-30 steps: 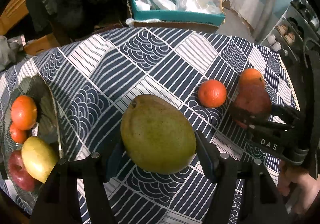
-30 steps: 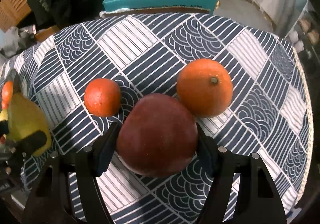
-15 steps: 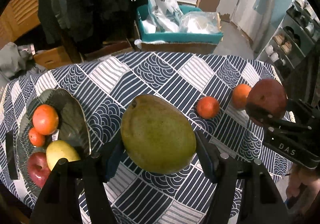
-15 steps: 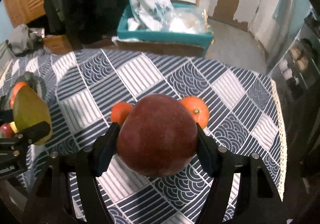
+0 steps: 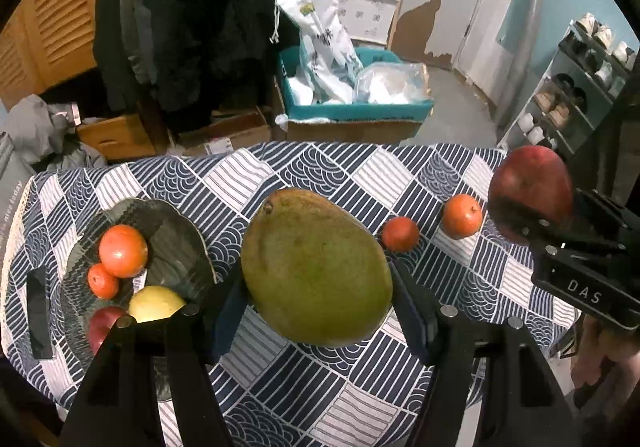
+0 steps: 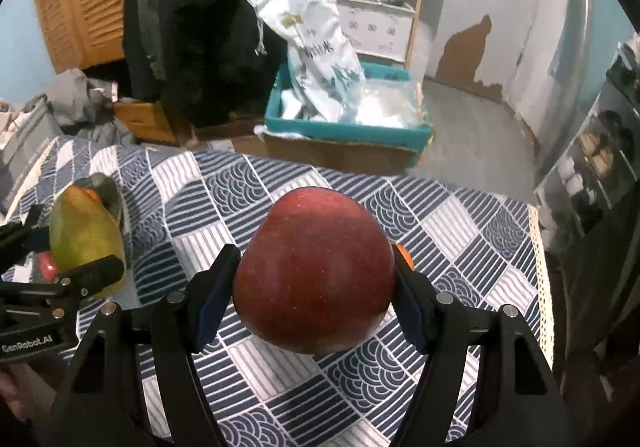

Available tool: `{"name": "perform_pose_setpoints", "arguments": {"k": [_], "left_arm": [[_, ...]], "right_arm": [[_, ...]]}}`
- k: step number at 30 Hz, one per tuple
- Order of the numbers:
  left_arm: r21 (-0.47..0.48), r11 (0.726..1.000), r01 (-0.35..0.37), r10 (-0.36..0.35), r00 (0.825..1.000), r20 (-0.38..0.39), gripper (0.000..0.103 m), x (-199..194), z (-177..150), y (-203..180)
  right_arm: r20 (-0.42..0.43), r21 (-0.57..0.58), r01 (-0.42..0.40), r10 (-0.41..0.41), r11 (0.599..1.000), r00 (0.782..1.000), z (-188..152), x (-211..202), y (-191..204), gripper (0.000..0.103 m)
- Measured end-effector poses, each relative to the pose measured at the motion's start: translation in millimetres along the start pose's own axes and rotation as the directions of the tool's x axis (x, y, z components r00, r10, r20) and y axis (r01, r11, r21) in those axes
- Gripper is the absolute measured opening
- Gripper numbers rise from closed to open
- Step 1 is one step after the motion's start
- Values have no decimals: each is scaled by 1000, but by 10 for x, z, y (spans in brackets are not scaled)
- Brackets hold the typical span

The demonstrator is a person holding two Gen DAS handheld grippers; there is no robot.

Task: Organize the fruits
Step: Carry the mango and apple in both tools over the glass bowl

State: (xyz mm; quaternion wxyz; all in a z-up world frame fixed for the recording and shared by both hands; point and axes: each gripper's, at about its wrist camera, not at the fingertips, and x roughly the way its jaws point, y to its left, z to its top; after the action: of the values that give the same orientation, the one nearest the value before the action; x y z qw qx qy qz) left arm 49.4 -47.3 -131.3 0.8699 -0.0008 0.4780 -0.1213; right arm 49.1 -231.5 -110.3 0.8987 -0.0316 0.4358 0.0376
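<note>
Both gripped fruits higher than before

We see a green mango and a red apple lifted clear of the tablecloth, two oranges lying there, four fruits in the dark bowl.

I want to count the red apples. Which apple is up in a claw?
The big red apple, squeezed in the right claw above the table. The other red apple lies in the bowl.

A green-yellow mango, a deep red apple, two orange tangerines, a dark, perhaps grey-green dish; navy-and-white scalloped, striped cloth covers the bench.
</note>
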Motion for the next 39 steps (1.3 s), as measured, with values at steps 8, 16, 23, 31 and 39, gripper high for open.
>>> {"name": "perform_pose_setpoints", "arguments": {"k": [8,16,23,31,39], "left_arm": [[12,1000,0,-1,999,36,69,-259,-9,45],[29,999,-25,23,996,89,69,-471,-3,91],[14,1000,-20,18,993,113,69,-592,5,192],[-34,999,-21,25,992,122,69,-666,-1,416],[-96,995,-41,52,992,118,69,-677,-47,729]], "right_arm": [[53,-29,-37,39,999,998,80,-237,145,72],[100,-49,-79,83,996,991,165,-439,284,72],[121,-64,-110,117,992,986,254,-519,411,72],[125,-79,-136,146,988,981,359,-504,599,72],[116,-103,-171,182,980,976,459,-423,846,72]]}}
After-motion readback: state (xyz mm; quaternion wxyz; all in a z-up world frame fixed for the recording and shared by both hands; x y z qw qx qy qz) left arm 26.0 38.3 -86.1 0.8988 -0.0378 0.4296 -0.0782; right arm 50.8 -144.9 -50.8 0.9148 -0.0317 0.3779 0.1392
